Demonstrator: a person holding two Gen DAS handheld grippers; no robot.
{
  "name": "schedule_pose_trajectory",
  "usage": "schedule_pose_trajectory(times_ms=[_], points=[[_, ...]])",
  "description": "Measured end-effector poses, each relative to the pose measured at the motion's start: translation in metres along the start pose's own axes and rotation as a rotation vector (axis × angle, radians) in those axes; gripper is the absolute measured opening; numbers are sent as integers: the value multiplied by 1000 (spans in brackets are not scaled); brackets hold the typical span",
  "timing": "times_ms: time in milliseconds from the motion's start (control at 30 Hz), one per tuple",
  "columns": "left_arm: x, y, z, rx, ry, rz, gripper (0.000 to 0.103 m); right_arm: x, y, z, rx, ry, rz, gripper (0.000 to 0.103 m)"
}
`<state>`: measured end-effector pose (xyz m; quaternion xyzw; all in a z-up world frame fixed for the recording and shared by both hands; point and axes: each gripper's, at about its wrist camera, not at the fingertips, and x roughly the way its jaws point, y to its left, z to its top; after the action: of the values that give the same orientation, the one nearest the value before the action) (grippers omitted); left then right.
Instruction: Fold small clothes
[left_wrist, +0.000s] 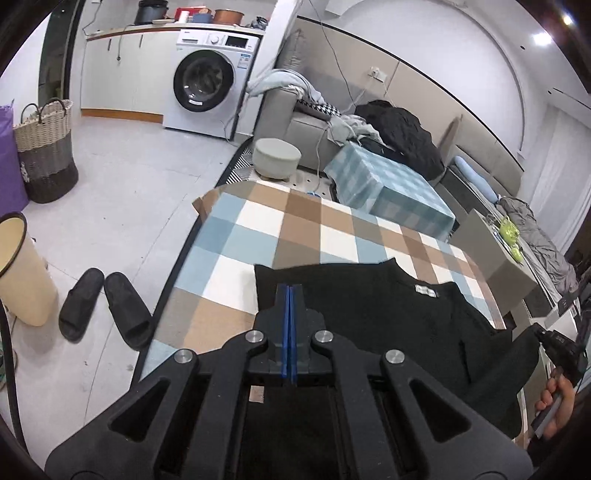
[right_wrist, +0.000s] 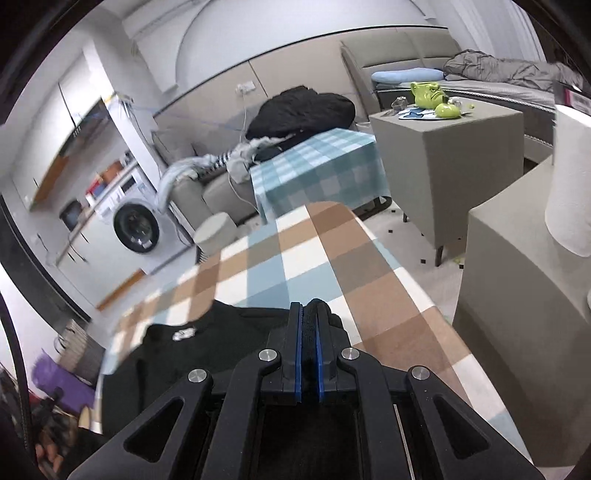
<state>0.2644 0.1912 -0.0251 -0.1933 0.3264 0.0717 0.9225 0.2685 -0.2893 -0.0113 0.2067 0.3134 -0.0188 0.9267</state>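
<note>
Left gripper (left_wrist: 290, 291), centre-bottom of the left wrist view: blue pads pressed together with no gap visible. Black cloth lies directly under and behind the fingers, and whether any is pinched between the pads cannot be told from this view.

Right gripper (right_wrist: 309, 308), centre-bottom of the right wrist view: jaws clamped on a bunched edge of the black garment (left_wrist: 388, 314), a thick wad of fabric filling the narrow gap between the blue pads.

The garment is spread over the lower centre of the left view on the checked tablecloth (left_wrist: 295, 229), its neck label (left_wrist: 424, 290) facing up right of centre. One part hangs off toward the lower right, near the person's hand (left_wrist: 557, 402) at the frame's right edge. In the right view the garment occupies the lower left, label visible, and the picture there is smeared with motion.

Surroundings, left to right in the left view: woven basket (left_wrist: 46, 147) at upper left, slippers (left_wrist: 105, 308) on the floor at lower left, washing machine (left_wrist: 210, 79) at top centre.

Assessment: the garment is not yet a finished bundle. It looks flat with the collar exposed and a portion trailing off. Judged to be mid-fold or mid-placement; remaining folds and final squaring are outstanding.
</note>
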Motion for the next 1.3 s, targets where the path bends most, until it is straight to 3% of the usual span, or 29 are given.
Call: schedule_pose_trajectory(times_ms=[133, 233, 267, 333, 400, 467, 600, 700, 833, 867, 900, 1000, 1167, 1300], points=[[0, 0, -19, 29, 39, 26, 0, 2, 1, -13, -53, 56, -22, 14], [-11, 8, -44, 19, 85, 44, 0, -8, -8, -24, -54, 88, 5, 48], [-16, 13, -56, 5, 108, 52, 1, -13, -11, -27, -47, 92, 12, 51], [-27, 22, -74, -23, 132, 47, 10, -25, -18, -36, -42, 98, 25, 51], [-41, 32, -99, -64, 154, 37, 33, -38, -23, -45, -38, 89, 21, 52], [-53, 39, -120, -97, 163, 38, 42, -49, -27, -52, -37, 86, 23, 53], [-67, 47, -152, -147, 197, -3, 44, -69, -32, -68, -31, 66, 23, 53], [-68, 38, -168, -113, 225, -27, 45, -78, -35, -78, -30, 71, 39, 53], [-59, 27, -184, -73, 263, -9, 44, -79, -34, -84, -29, 85, 50, 53], [-60, 24, -185, -60, 257, -7, 38, -80, -34, -85, -28, 84, 54, 53], [-60, 23, -186, -60, 254, -24, 18, -81, -33, -87, -29, 82, 58, 53], [-70, 19, -184, -68, 201, -44, 3, -83, -30, -89, -36, 79, 59, 53], [-94, 12, -162, -48, 94, -60, 3, -86, -33, -90, -31, 76, 43, 53], [-99, 2, -124, -10, 19, -84, 3, -85, -36, -88, -26, 76, 37, 53]])
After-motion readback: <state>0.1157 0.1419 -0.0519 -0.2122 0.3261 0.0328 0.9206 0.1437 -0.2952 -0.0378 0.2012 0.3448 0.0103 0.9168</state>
